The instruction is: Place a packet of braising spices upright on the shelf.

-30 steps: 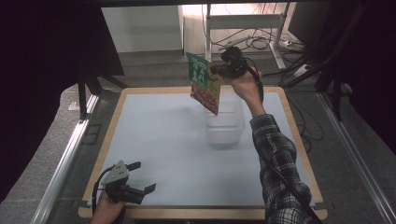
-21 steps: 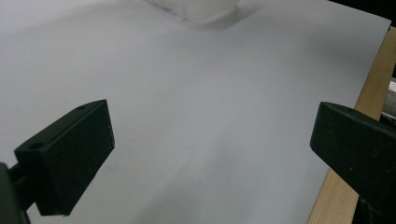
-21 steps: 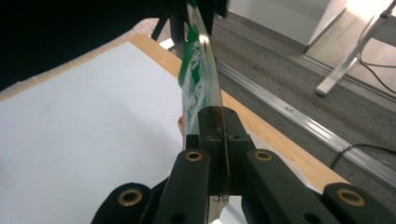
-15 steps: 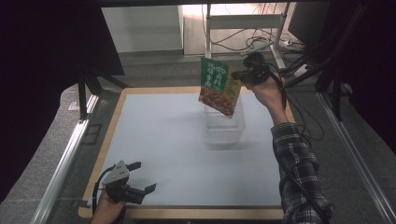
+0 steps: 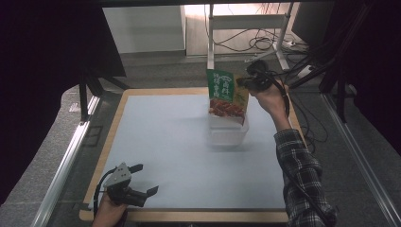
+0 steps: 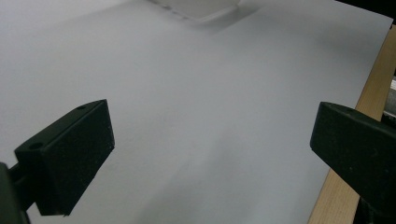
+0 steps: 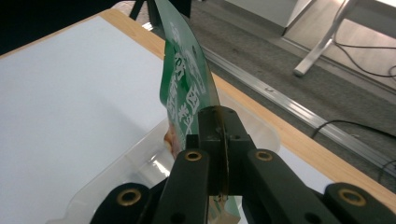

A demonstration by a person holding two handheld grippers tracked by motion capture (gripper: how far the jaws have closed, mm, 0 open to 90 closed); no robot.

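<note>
A green snack pouch (image 5: 226, 93) with white lettering and a food picture hangs upright over a clear plastic container (image 5: 228, 130) at the table's far right. My right gripper (image 5: 246, 82) is shut on the pouch's right edge, held up by a hand with a plaid sleeve. In the right gripper view the jaws pinch the pouch (image 7: 187, 88) edge-on, with the container (image 7: 135, 172) below it. My left gripper (image 5: 143, 179) rests at the near left edge of the table, open with nothing between its jaws; in its own view the left gripper (image 6: 212, 154) looks across bare white surface.
The white table top (image 5: 165, 142) has a wooden rim (image 5: 189, 215). Cables and a metal stand (image 5: 210, 42) lie on the floor beyond the far edge. A metal rail (image 5: 66, 161) runs along the left side.
The right hand has carried the pouch rightward and slightly down, from left of the container to directly over it. The left gripper has stayed put.
</note>
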